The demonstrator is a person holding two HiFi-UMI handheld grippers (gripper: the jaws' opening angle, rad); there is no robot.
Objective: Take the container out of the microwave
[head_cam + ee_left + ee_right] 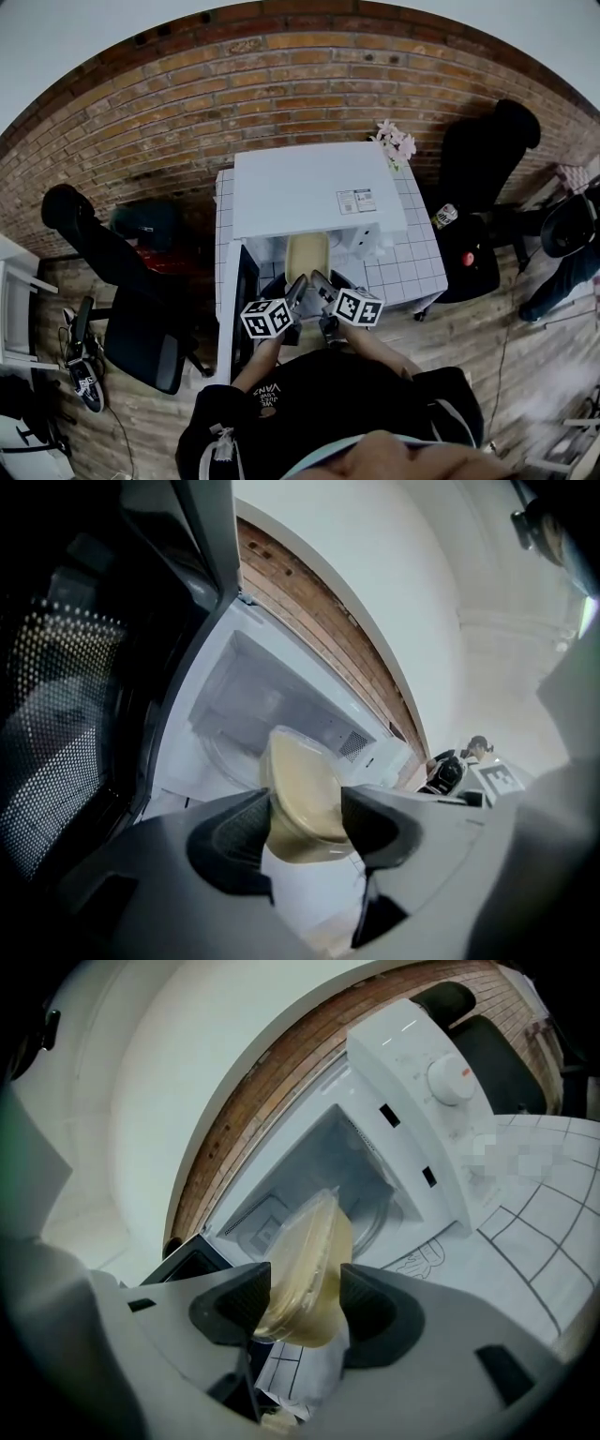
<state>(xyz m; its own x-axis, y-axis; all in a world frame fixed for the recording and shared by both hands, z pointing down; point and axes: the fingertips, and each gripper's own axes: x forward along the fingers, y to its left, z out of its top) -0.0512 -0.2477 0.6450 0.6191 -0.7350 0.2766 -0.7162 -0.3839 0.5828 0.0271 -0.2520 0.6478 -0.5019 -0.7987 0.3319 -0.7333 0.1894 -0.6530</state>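
Observation:
A clear plastic container (307,255) of beige food hangs just in front of the open white microwave (314,192). My left gripper (298,287) and right gripper (319,284) each grip one side of it. In the left gripper view the container (302,799) is pinched between the dark pads, with my left gripper (305,832) shut on it and the cavity (253,700) behind. My right gripper (307,1309) is likewise shut on the container (305,1274), which stands tilted on edge in that view.
The microwave door (242,305) hangs open to the left. The microwave stands on a white tiled table (412,258) against a brick wall, with pink flowers (396,142) behind. Black office chairs (127,309) stand left and right. Control knobs (448,1077) lie right of the cavity.

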